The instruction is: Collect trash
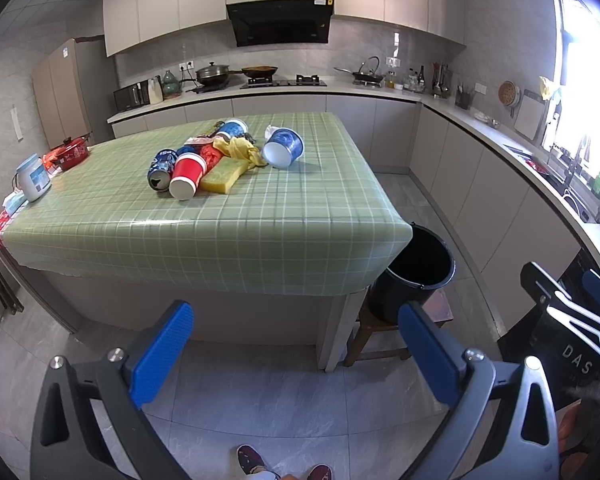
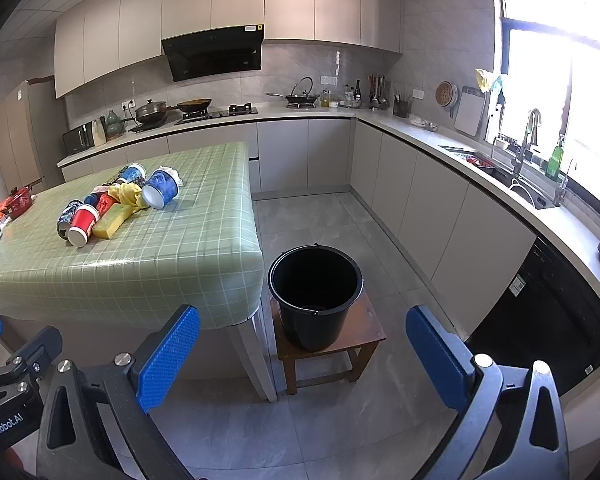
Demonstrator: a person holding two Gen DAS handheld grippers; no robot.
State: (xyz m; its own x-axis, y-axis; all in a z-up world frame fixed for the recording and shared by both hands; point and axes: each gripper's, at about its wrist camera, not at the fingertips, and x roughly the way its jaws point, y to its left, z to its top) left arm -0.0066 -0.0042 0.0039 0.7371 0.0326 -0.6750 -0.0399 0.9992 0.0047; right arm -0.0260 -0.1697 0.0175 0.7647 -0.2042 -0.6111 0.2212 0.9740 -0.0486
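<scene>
Nothing collected yet by the look of it: the trash pile (image 1: 216, 160) sits whole on the worktop (image 1: 260, 216), the bucket (image 2: 315, 292) on its stool looks empty, and left gripper (image 1: 296, 356) and right gripper (image 2: 302, 360) hang wide open, well short.

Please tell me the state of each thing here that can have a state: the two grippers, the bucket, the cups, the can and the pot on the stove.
Left gripper: open, holding nothing.
Right gripper: open, holding nothing.
Bucket: upright on a stool, looks empty.
Red cup: lying on its side.
Blue cup: lying on its side.
Can: lying down, dented.
Pot: lid on.
</scene>
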